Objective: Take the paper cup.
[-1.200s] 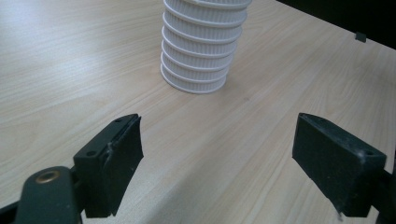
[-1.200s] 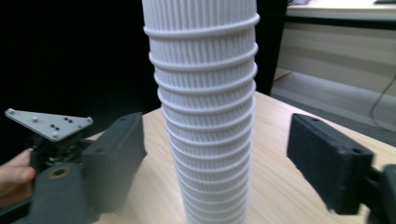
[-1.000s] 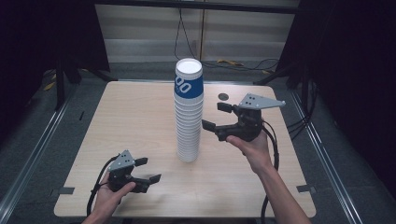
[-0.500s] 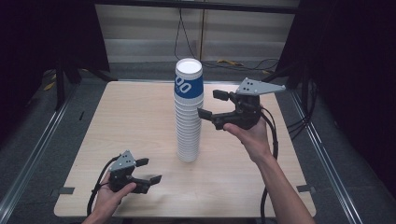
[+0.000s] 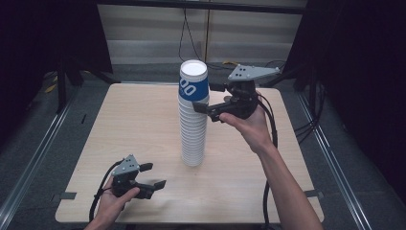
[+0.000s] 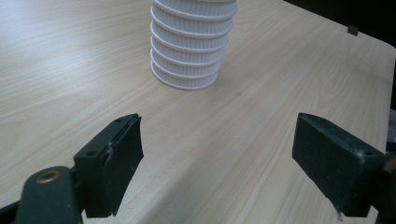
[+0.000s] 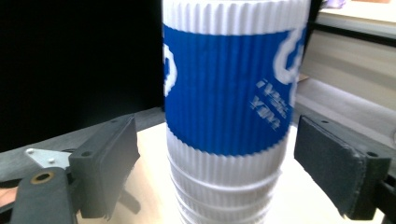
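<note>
Near the right tool: one tall stack of cups, upright mid-surface.
Top cup: one blue band, white writing blurred, unreadable; it sits between this tool's pads.
Right tool: spread, jaws just opening further, flanking the top cup without pressing.
Left tool: spread, holding nothing, low by the near edge.
Surface: bare wood between left tool and stack base; open room all round.

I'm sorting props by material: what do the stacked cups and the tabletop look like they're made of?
Stacked cups: probably paper, matte white with fine vertical ribbing; the top cup has a printed blue band. Tabletop: light wood or wood-look laminate, smooth, with visible grain; which one is unclear.
</note>
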`<state>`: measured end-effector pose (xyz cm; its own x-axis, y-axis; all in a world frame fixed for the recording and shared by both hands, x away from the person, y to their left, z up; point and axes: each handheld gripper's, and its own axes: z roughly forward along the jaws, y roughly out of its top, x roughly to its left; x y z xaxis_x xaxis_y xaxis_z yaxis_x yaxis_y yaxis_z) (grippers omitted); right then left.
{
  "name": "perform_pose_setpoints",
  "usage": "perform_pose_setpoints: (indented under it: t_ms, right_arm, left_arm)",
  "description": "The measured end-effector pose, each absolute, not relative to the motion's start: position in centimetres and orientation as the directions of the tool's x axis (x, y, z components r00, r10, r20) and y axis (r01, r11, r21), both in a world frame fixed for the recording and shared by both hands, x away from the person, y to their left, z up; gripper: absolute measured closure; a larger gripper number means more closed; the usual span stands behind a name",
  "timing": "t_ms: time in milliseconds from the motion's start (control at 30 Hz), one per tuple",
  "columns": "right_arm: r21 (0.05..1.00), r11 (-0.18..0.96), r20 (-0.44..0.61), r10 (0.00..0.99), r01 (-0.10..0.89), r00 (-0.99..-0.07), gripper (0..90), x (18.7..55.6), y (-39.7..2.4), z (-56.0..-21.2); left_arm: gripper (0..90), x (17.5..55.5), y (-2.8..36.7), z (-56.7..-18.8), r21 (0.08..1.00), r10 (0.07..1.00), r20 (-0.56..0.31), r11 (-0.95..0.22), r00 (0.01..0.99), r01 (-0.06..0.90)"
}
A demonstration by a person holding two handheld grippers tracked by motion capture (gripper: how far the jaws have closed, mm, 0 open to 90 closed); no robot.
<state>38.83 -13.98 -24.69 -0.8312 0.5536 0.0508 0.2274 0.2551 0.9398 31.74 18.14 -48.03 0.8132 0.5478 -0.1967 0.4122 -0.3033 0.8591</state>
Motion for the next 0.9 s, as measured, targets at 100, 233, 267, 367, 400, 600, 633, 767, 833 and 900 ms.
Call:
perform_pose_setpoints:
  t_ms: [100, 233, 267, 367, 400, 600, 633, 767, 833, 900]
  right_arm:
    - [0.941, 0.257, 0.042, 0.559, 0.222, -0.828, 14.1, 39.1, -13.7, -24.5]
    - [0.937, 0.26, 0.039, 0.582, 0.231, -0.812, 14.0, 39.8, -13.4, -24.0]
    - [0.938, 0.257, 0.043, 0.579, 0.233, -0.814, 13.9, 39.9, -13.4, -23.9]
    - [0.943, 0.241, 0.051, 0.572, 0.227, -0.819, 14.0, 40.1, -13.1, -23.5]
    - [0.946, 0.238, 0.049, 0.57, 0.221, -0.82, 14.0, 40.2, -12.9, -23.4]
    - [0.946, 0.232, 0.058, 0.563, 0.226, -0.825, 14.2, 40.8, -12.4, -23.2]
    - [0.946, 0.234, 0.056, 0.563, 0.223, -0.825, 14.2, 40.9, -12.4, -23.1]
    - [0.947, 0.237, 0.051, 0.558, 0.218, -0.828, 14.6, 41.2, -11.9, -22.8]
    - [0.945, 0.242, 0.051, 0.555, 0.219, -0.83, 15.6, 41.3, -11.7, -22.7]
    - [0.943, 0.249, 0.048, 0.556, 0.221, -0.83, 17.8, 41.4, -11.4, -22.7]
  left_arm:
    - [16.2, 31.7, 18.1, -48.0, 0.859, 0.547, -0.196, -0.305, 0.814, 0.412]
    - [16.2, 31.7, 18.1, -48.0, 0.859, 0.546, -0.195, -0.306, 0.815, 0.411]
    - [16.2, 31.7, 18.1, -48.0, 0.858, 0.546, -0.193, -0.31, 0.815, 0.41]
    - [16.2, 31.7, 18.1, -48.0, 0.858, 0.549, -0.189, -0.312, 0.814, 0.409]
    - [16.2, 31.7, 18.1, -48.0, 0.858, 0.548, -0.189, -0.311, 0.815, 0.409]
    - [16.2, 31.6, 18.0, -48.1, 0.858, 0.546, -0.192, -0.31, 0.815, 0.41]
    - [16.2, 31.6, 18.0, -48.1, 0.858, 0.548, -0.188, -0.313, 0.815, 0.408]
    - [16.2, 31.6, 18.0, -48.1, 0.857, 0.548, -0.189, -0.313, 0.815, 0.409]
    - [16.2, 31.6, 18.1, -48.0, 0.859, 0.545, -0.19, -0.311, 0.817, 0.407]
    - [16.2, 31.6, 18.1, -48.0, 0.86, 0.545, -0.188, -0.31, 0.817, 0.405]
